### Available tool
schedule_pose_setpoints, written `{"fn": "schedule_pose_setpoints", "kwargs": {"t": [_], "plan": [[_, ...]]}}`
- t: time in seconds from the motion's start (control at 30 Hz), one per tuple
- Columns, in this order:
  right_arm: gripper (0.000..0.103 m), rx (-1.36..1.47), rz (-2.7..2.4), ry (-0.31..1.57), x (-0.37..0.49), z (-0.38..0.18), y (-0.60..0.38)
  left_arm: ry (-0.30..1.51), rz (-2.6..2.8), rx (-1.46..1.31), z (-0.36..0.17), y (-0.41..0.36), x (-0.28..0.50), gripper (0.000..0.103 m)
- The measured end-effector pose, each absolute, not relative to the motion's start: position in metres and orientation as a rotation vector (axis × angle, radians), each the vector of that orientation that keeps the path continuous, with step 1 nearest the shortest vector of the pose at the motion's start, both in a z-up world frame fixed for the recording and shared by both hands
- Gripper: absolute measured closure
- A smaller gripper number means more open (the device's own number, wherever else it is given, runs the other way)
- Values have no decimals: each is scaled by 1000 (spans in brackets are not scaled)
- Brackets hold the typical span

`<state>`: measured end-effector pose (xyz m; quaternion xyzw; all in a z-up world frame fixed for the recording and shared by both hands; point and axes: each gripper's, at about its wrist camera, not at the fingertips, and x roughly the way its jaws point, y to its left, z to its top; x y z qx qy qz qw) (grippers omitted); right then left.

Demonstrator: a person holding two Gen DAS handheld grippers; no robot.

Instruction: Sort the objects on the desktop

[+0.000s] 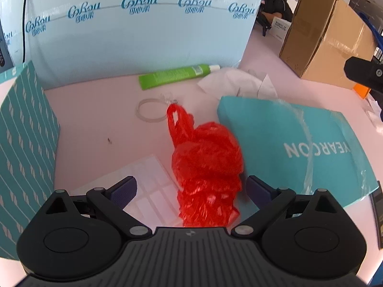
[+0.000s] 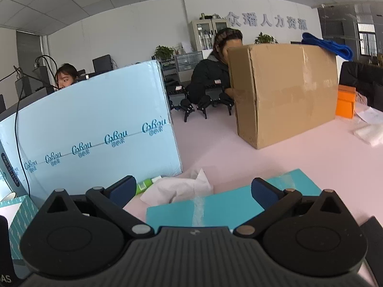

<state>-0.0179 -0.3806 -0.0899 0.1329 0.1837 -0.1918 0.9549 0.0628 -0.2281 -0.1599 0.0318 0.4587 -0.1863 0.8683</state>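
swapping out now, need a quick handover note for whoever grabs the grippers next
Left gripper: open, jaws either side of the red plastic bag on the pink table, not closed on it.
Right gripper: open, empty, raised above the teal box.
Green tube, clear tape ring and crumpled tissue lie loose near the pale blue carton.
Nothing visibly sorted yet; all remain.

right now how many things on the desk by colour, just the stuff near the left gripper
red: 1, plastic bag
green: 1, tube
teal: 2, flat box, striped box
white: 2, crumpled tissue, label sheet
clear: 1, tape ring
total: 7
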Motion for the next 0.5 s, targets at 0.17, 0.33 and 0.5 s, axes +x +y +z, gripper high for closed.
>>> {"fn": "schedule_pose_setpoints", "kwargs": {"t": [0.17,0.33,0.5], "plan": [[0,268,-381,385,-18,-92,-378,1006,-393,47,-168,-225,65,5],[0,262,-365,392,-16,-93,-376,1015,-335,55,-172,-220,66,5],[0,266,-357,399,-15,-94,-374,1015,-293,51,-172,-215,68,5]]}}
